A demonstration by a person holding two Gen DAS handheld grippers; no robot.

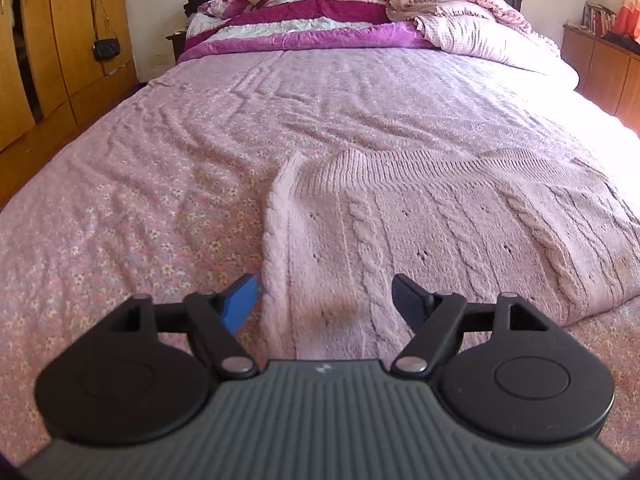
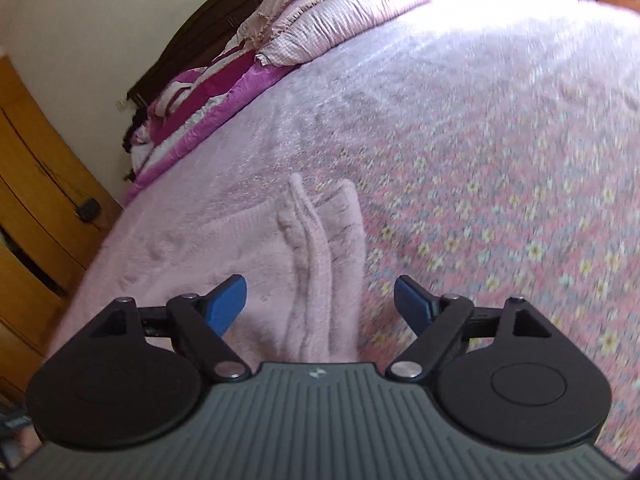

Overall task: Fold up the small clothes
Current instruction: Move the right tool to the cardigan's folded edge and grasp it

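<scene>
Both claws stand wide, gripping nothing: left claw (image 1: 324,300) over the sweater's (image 1: 460,232) left edge, right claw (image 2: 320,304) over its folded edge (image 2: 320,272), all flat on the bed (image 1: 160,160). Pinch every layer, lift evenly, fold across

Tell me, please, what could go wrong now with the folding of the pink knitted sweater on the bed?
1. Both grippers, left and right, stand open over the sweater, so its edge may slip or unfold.
2. At the right gripper the edge shows stacked layers; a grasp might catch only some.
3. The floral bedspread is wrinkled and could be pinched along with the knit.
</scene>
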